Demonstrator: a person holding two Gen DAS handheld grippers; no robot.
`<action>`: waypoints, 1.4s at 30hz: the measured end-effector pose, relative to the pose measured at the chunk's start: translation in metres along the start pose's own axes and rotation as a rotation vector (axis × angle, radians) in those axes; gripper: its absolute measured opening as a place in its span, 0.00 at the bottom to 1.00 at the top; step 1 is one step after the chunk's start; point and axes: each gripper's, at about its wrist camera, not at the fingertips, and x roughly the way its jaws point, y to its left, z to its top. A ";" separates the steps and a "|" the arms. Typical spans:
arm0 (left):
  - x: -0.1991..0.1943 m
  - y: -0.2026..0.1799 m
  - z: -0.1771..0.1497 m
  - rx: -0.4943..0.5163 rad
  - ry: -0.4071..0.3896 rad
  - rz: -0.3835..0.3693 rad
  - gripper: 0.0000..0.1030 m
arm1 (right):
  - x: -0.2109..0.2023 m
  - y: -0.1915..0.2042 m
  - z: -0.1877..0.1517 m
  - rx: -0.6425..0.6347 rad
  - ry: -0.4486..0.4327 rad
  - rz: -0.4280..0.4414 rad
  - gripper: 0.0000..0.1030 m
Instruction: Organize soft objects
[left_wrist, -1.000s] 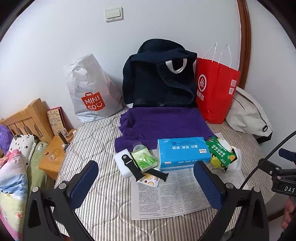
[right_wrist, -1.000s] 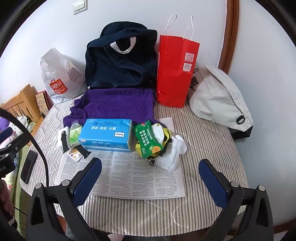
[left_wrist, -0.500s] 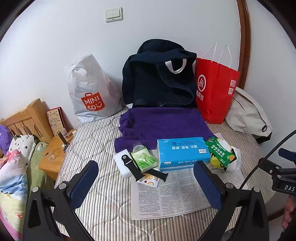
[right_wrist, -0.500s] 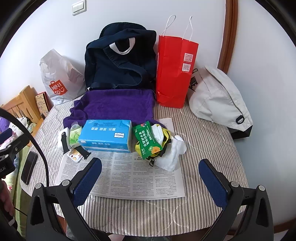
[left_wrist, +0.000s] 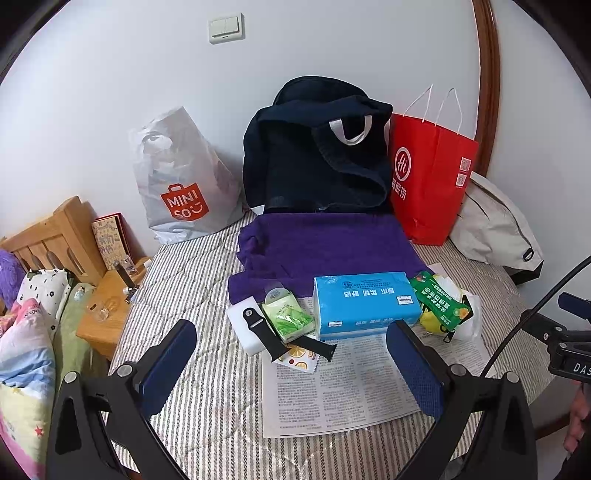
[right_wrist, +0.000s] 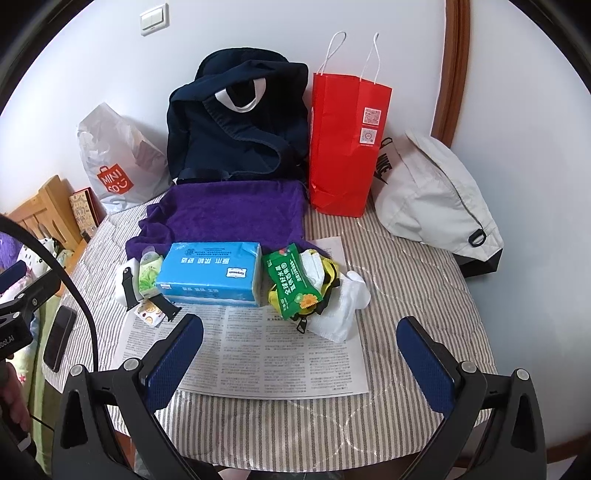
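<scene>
From the left wrist view, the left hand-held gripper (left_wrist: 291, 363) hovers with its blue pads spread wide and nothing between them, above the near edge of the desk (left_wrist: 207, 266), which wears a striped quilted cover. A purple towel (left_wrist: 325, 247) lies flat toward the far edge, in front of a navy bag (left_wrist: 314, 162) leaning on the wall. Just in front of the towel, a blue tissue pack (left_wrist: 365, 302) rests on the far edge of a newspaper sheet (left_wrist: 343, 391). To its left sit a green wet-wipe pack (left_wrist: 290, 319) and a black watch strap (left_wrist: 258, 325) lying across a white box. A green snack packet (left_wrist: 441, 302) lies against the tissue pack's right end. A red paper bag (left_wrist: 428, 181) stands at the far right, a white MINISO bag (left_wrist: 181, 184) at the far left.

From the right wrist view, the right hand-held gripper (right_wrist: 299, 354) is likewise spread and empty over the newspaper sheet (right_wrist: 266, 350). The blue tissue pack (right_wrist: 210, 273) sits mid-desk, the purple towel (right_wrist: 229, 214) behind it. White socks (right_wrist: 343, 306) touch the green snack packet (right_wrist: 291, 284). A pale grey bag (right_wrist: 432, 192) slumps at the far right corner, beside the red paper bag (right_wrist: 347, 147).
</scene>
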 end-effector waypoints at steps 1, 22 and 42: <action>0.000 0.000 0.000 -0.001 0.000 0.000 1.00 | 0.000 0.000 0.000 0.002 0.000 0.002 1.00; 0.023 -0.002 -0.001 0.013 0.030 -0.027 1.00 | 0.015 -0.007 0.003 0.021 -0.008 0.051 1.00; 0.137 0.056 -0.031 -0.088 0.192 0.049 0.92 | 0.075 -0.010 -0.007 0.008 0.111 0.051 1.00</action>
